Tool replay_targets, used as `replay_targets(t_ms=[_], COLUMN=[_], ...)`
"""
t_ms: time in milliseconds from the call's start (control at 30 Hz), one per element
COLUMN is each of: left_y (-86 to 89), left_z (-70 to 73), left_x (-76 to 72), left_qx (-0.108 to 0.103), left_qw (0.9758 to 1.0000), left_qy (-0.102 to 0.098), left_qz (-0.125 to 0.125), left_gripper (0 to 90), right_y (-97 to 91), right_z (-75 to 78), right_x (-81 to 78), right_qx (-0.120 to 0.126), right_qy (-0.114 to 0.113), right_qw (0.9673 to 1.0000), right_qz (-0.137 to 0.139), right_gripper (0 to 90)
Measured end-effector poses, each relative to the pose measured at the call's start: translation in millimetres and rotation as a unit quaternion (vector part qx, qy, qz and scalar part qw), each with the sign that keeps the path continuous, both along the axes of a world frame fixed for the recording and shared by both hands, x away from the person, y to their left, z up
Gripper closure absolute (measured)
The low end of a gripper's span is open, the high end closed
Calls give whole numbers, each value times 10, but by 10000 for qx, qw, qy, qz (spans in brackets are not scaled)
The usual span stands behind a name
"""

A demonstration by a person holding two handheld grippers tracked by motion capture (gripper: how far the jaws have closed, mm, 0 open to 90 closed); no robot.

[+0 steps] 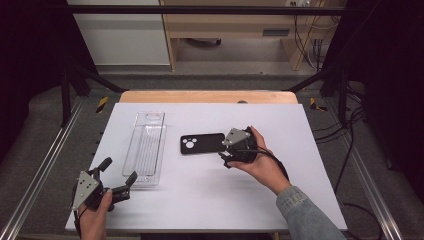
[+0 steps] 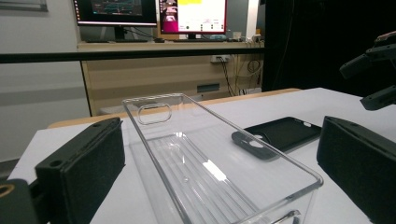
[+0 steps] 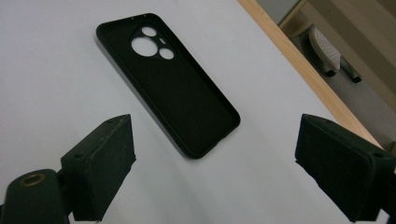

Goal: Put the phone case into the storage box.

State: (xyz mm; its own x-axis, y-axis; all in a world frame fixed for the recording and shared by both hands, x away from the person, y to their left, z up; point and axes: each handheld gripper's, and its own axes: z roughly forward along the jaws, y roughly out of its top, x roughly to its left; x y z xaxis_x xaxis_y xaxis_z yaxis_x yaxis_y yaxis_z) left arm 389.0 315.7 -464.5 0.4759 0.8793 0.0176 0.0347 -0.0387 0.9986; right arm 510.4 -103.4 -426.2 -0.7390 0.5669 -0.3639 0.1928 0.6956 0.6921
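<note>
A black phone case (image 1: 202,144) lies flat, inner side up, on the white table top, its camera cut-outs at its left end. My right gripper (image 1: 224,150) hovers just right of it, open, jaws aimed at the case's near end; in the right gripper view the case (image 3: 173,79) lies ahead of the right gripper (image 3: 215,123) with nothing between the pads. A clear plastic tray (image 1: 145,147) stands left of the case. My left gripper (image 1: 120,170) rests open at the tray's near end. The left gripper view looks past the left gripper (image 2: 219,126) along the tray (image 2: 299,161), with the case (image 2: 285,133) beyond.
The white table top (image 1: 210,200) ends at a wooden far edge (image 1: 207,96). Metal rails (image 1: 45,165) run down both sides. Cables (image 1: 350,145) hang at the right. The other hand's gripper (image 2: 373,74) shows at the upper right of the left gripper view.
</note>
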Motion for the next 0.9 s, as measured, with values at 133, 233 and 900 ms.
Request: replay_targets(t_ms=[133, 233, 900], left_y=[37, 32, -9], left_z=[-3, 0, 0], left_x=[-4, -11, 1], left_qx=[-71, -29, 47], left_qw=[10000, 10000, 10000], left_qy=[3, -9, 0], left_qz=[40, 20, -34], left_gripper=[5, 5, 5], right_y=[63, 89, 267], right_z=[-1, -34, -132], right_x=[47, 92, 176], right_qx=[-38, -152, -448], right_qy=[44, 78, 255], right_qw=[10000, 9999, 9982], right_qz=[-2, 24, 302], right_gripper=[131, 148, 284])
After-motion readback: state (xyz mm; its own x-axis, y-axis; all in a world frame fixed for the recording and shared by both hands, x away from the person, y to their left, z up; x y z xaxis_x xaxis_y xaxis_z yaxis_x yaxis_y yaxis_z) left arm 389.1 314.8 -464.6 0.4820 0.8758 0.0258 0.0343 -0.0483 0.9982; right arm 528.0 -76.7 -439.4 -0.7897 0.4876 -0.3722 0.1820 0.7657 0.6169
